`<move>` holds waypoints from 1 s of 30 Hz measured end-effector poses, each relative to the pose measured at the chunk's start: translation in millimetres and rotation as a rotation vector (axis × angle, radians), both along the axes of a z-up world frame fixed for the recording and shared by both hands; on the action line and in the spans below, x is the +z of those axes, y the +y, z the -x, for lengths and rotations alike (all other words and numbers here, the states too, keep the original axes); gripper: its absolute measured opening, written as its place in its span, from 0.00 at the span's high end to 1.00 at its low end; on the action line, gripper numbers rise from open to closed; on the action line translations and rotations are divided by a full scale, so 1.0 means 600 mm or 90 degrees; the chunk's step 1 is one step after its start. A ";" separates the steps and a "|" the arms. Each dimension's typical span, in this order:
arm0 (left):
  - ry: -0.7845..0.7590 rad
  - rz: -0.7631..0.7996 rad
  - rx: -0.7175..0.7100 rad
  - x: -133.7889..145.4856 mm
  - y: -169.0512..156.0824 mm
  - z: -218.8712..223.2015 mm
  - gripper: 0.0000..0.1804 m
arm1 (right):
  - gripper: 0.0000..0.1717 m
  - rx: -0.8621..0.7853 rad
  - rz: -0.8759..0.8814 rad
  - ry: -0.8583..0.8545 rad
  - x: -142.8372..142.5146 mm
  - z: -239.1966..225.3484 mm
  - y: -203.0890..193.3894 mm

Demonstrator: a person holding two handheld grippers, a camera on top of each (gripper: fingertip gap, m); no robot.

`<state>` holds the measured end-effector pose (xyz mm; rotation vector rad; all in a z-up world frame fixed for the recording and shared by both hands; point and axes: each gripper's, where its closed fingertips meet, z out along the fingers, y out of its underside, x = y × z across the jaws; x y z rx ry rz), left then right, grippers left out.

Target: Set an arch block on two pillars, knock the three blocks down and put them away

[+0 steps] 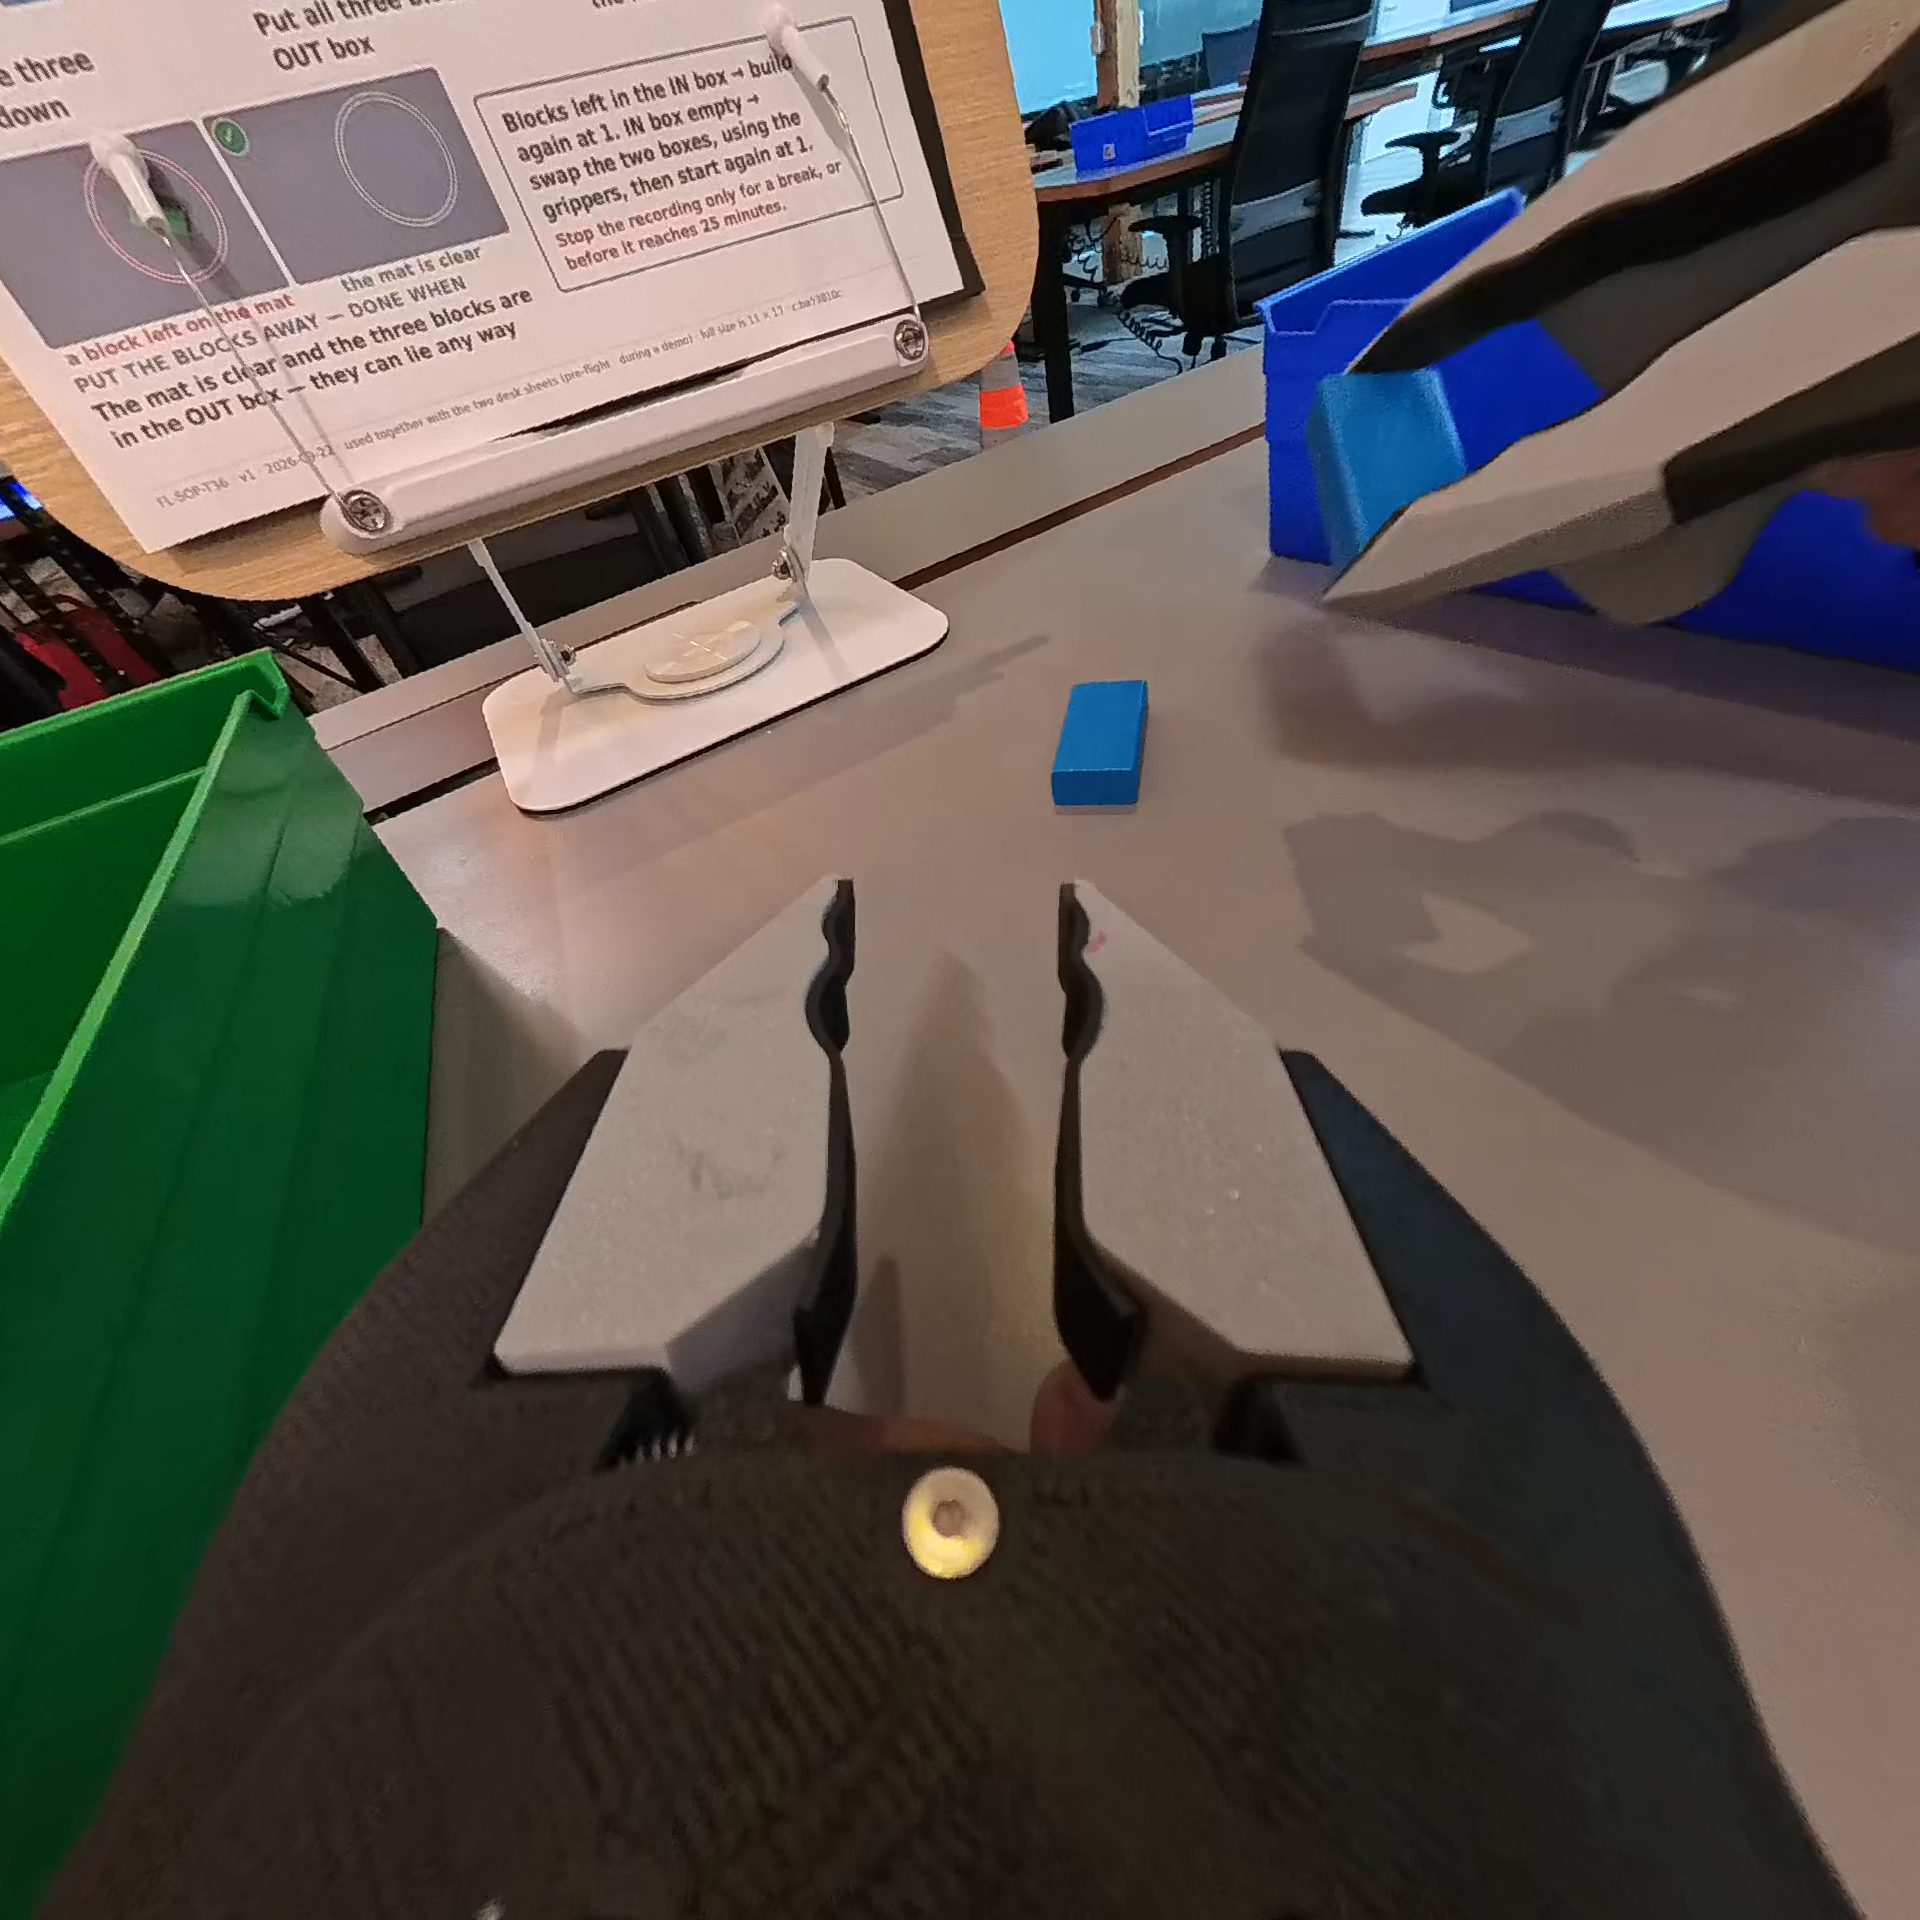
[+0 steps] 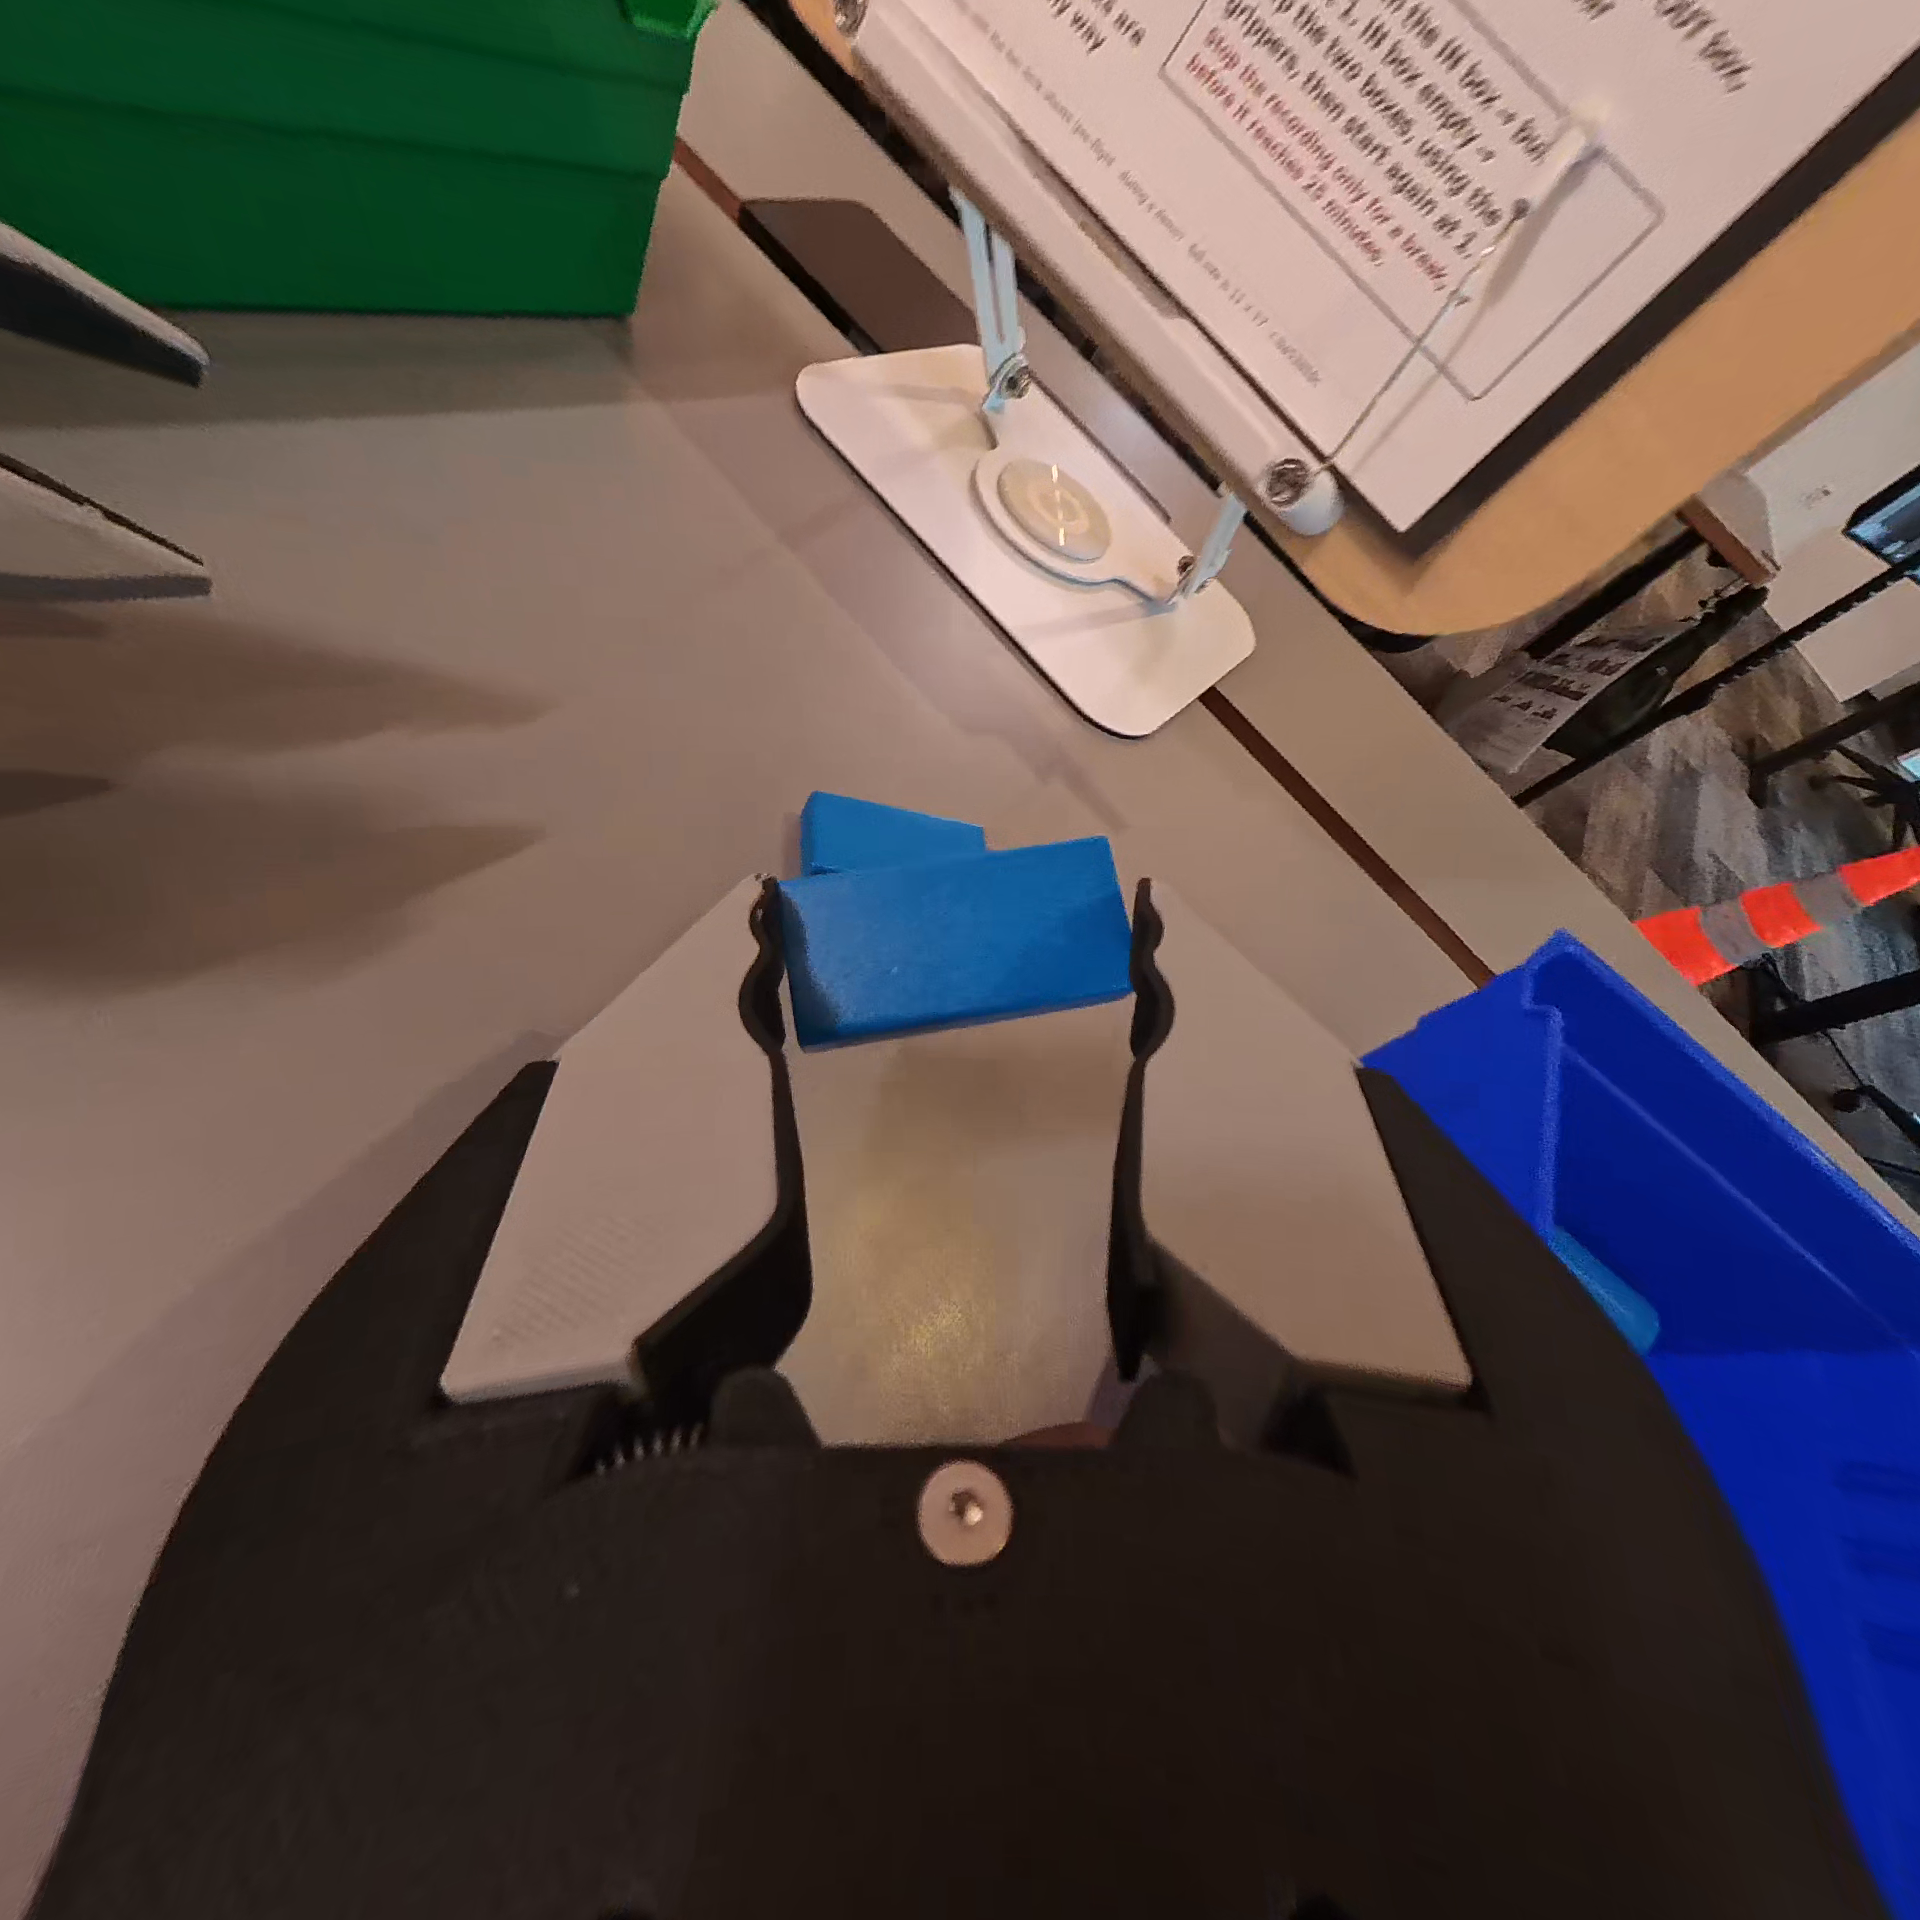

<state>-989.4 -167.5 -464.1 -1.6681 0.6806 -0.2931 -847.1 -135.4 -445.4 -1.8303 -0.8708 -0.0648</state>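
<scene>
My right gripper (image 2: 953, 894) is shut on a long blue block (image 2: 951, 951), pads on its two ends. The left wrist view shows that block (image 1: 1382, 457) lifted off the table in my right gripper (image 1: 1351, 478), in front of the blue bin (image 1: 1299, 343). A second blue block (image 1: 1099, 743) lies flat on the grey mat; in the right wrist view it (image 2: 883, 831) lies just beyond the held one. My left gripper (image 1: 956, 894) is open and empty, low over the mat, short of the lying block.
A green bin (image 1: 156, 935) stands at the left, also seen far left in the right wrist view (image 2: 312, 187). The blue bin (image 2: 1662, 1143) is close on the right. A white stand (image 1: 717, 665) with an instruction sheet stands at the table's back edge.
</scene>
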 end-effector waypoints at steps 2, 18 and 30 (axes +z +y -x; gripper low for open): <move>0.003 0.000 -0.001 -0.001 0.000 -0.001 0.79 | 0.62 -0.007 -0.013 0.014 0.012 -0.013 -0.007; 0.011 -0.001 -0.004 -0.002 -0.001 -0.003 0.80 | 0.62 -0.082 -0.060 0.010 0.050 -0.104 -0.046; 0.012 0.006 -0.006 -0.004 0.000 -0.004 0.79 | 0.62 -0.280 -0.148 0.053 0.141 -0.303 -0.069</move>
